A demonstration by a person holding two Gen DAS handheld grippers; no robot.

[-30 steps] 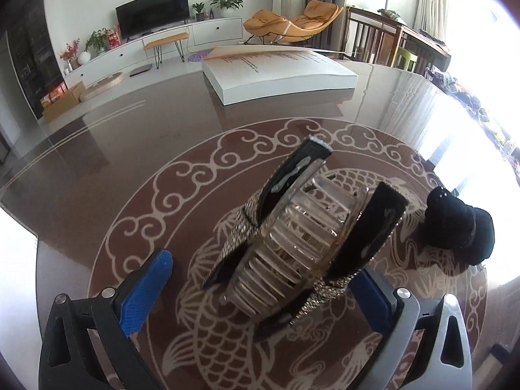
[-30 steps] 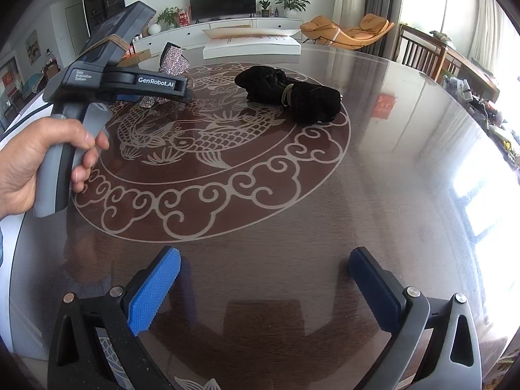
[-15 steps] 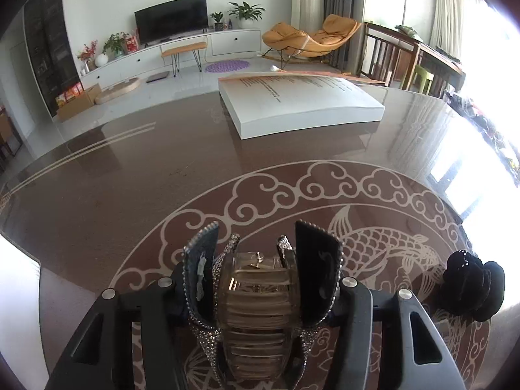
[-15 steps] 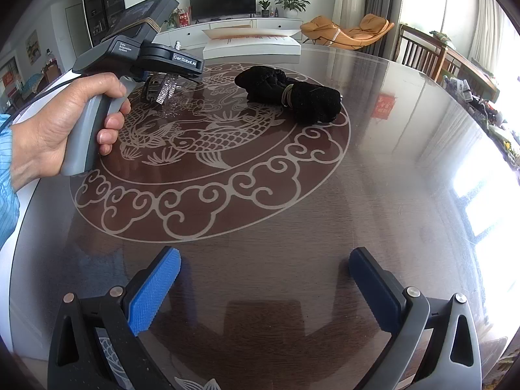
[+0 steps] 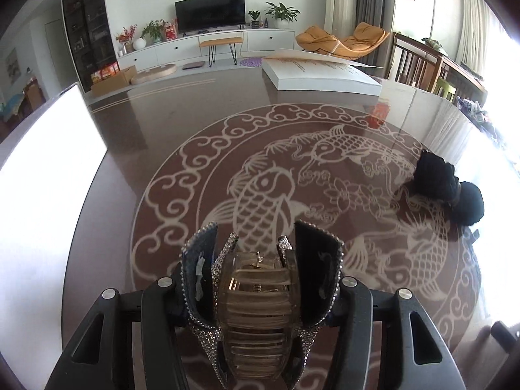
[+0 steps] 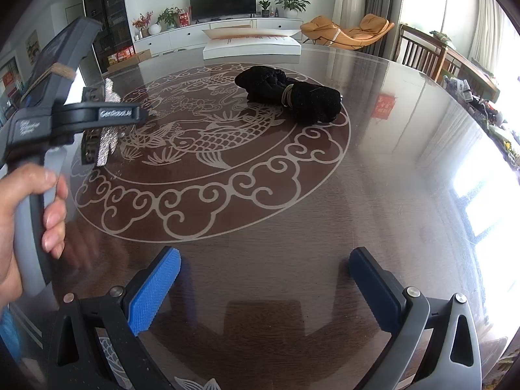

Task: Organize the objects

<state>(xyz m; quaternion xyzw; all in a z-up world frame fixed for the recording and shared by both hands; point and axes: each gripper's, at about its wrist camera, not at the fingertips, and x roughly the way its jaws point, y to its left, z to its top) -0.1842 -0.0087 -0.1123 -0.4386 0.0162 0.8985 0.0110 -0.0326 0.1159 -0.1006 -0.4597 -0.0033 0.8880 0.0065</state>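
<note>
My left gripper is shut on a large hair claw clip with rhinestone edges and amber teeth, held above the round dark table. The clip also shows in the right wrist view, held by the left gripper at the table's left side. A black rolled cloth bundle tied with a band lies on the table's fish pattern; it also shows in the left wrist view at the right. My right gripper is open and empty over the near part of the table.
A white flat box with a loose sheet on it lies at the table's far edge, also in the right wrist view. Wooden chairs stand at the far right. A person's hand holds the left gripper's handle.
My left gripper has closed on the hair claw clip, lifted it off the table and drawn it back toward the near left. The right gripper has not moved.
</note>
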